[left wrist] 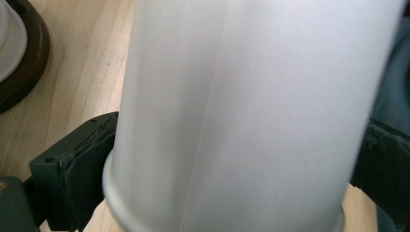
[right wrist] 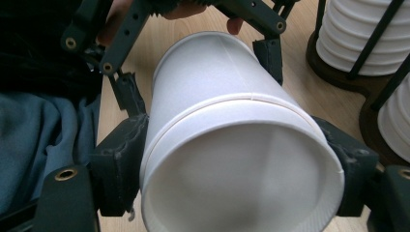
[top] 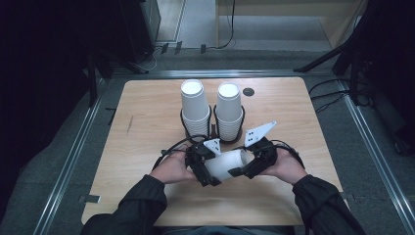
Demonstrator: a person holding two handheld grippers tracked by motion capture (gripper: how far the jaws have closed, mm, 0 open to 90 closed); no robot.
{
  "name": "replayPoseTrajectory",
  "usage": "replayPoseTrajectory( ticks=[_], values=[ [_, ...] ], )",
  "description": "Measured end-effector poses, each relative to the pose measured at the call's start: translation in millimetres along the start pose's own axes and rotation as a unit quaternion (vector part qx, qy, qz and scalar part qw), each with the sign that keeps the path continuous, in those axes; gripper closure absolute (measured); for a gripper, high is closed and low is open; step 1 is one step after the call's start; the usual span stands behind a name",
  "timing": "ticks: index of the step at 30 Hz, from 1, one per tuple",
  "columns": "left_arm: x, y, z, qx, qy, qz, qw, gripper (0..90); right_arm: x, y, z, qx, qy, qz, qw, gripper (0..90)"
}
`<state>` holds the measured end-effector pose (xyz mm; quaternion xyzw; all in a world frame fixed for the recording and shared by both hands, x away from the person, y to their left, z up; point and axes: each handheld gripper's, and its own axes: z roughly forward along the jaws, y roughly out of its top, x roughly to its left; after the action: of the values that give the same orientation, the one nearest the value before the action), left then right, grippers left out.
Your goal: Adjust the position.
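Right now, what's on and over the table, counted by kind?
Cup stacks standing in holders: 2, the left stack and the right stack.
Dark holders: 2, the left holder and the right holder.
Nested white cups held sideways between the tools: 2, by the right gripper view.
Tools: 2, the left tool and the right tool.
Total: 8.

Over the table point(top: 147, 112), a white cup point(top: 226, 165) lies sideways between the left tool point(top: 208, 169) and the right tool point(top: 247, 164). Behind them, two cup stacks point(top: 195, 107) stand in dark holders.
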<state>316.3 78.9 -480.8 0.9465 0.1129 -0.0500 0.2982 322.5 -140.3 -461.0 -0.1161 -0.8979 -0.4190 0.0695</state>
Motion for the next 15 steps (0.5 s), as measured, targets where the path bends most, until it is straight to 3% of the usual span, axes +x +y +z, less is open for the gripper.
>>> replayPoseTrajectory(
  ticks=[7, 11, 15],
  values=[
    [6.1, -12.9, -8.0, -0.047, 0.004, 0.008, 0.9988, 0.0, -1.1, -2.3, -6.2, -0.007, -0.016, -0.005, 0.9998, 22.5],
    [8.1, -17.6, -12.4, -0.061, 0.016, 0.002, 0.998, 0.0, -2.1, -3.3, -7.6, -0.007, -0.023, -0.003, 0.9997, 22.5],
    [10.3, -19.8, -19.2, -0.081, 0.014, -0.008, 0.9966, 0.0, -3.1, -4.9, -11.8, -0.014, -0.028, 0.002, 0.9995, 22.5]
  ],
)
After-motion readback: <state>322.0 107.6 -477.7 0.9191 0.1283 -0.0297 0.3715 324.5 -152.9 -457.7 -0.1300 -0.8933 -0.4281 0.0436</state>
